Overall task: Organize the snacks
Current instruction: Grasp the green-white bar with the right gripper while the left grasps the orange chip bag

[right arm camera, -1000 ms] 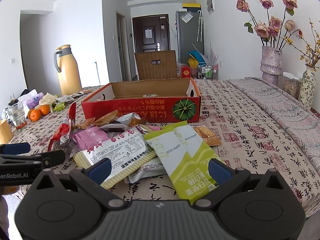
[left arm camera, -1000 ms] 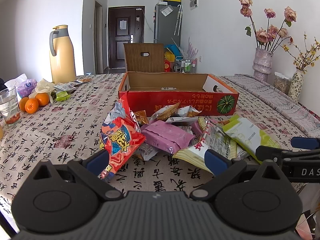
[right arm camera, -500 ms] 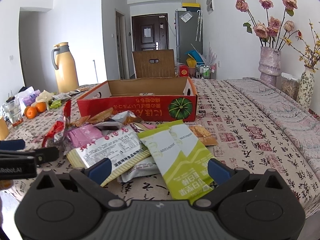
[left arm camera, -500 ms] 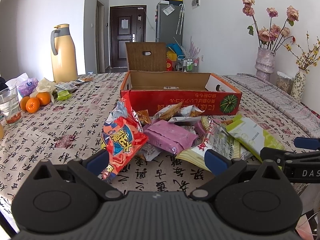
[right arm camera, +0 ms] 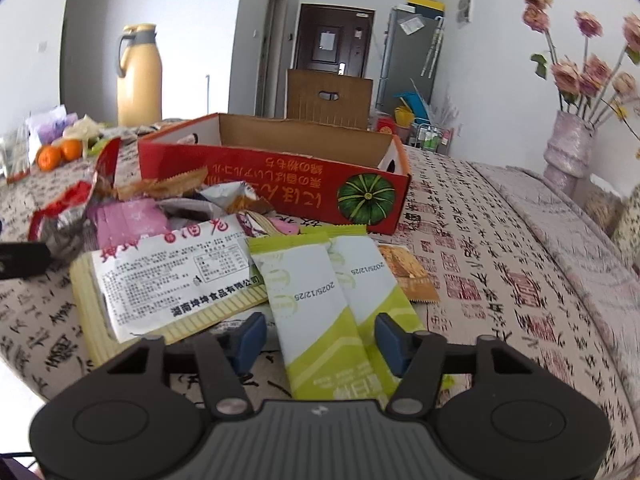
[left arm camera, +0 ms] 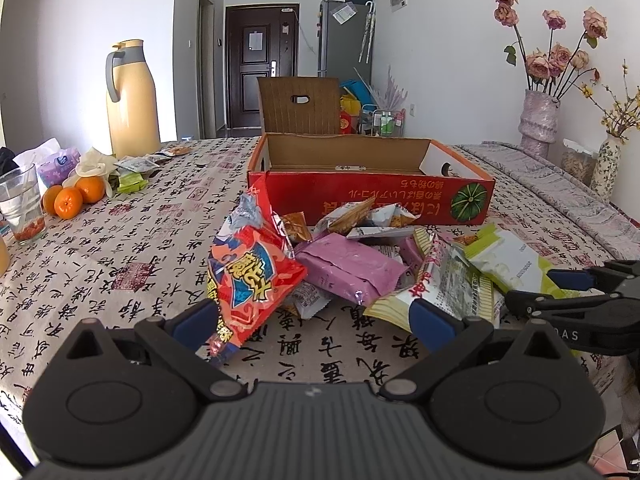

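Snacks lie heaped on the calligraphy-print tablecloth (left arm camera: 120,264), just in front of the red cardboard box (left arm camera: 368,200). Nearest the right gripper (right arm camera: 320,340) are two green-and-white packets (right arm camera: 320,304) side by side; its jaws have just been closing and now flank the near ends of both packets, but whether the pads press on them cannot be told. Just left of the packets, a yellow-edged white packet (right arm camera: 168,292) overlaps them, and a small tan biscuit packet (right arm camera: 404,276) peeks out on their right.

The left gripper (left arm camera: 312,320) stands wide apart and holds nothing, with a red chip bag (left arm camera: 248,276) leaning against its left finger and a pink packet (left arm camera: 352,268) beyond. Smaller crumpled wrappers fill the gap up to the box wall.

The box sits open and empty-looking, its flap raised at the back. Off to the left are oranges (left arm camera: 68,200), a drinking glass (left arm camera: 22,200) and a yellow thermos jug (left arm camera: 132,100); to the right, a vase of dried roses (left arm camera: 540,120).
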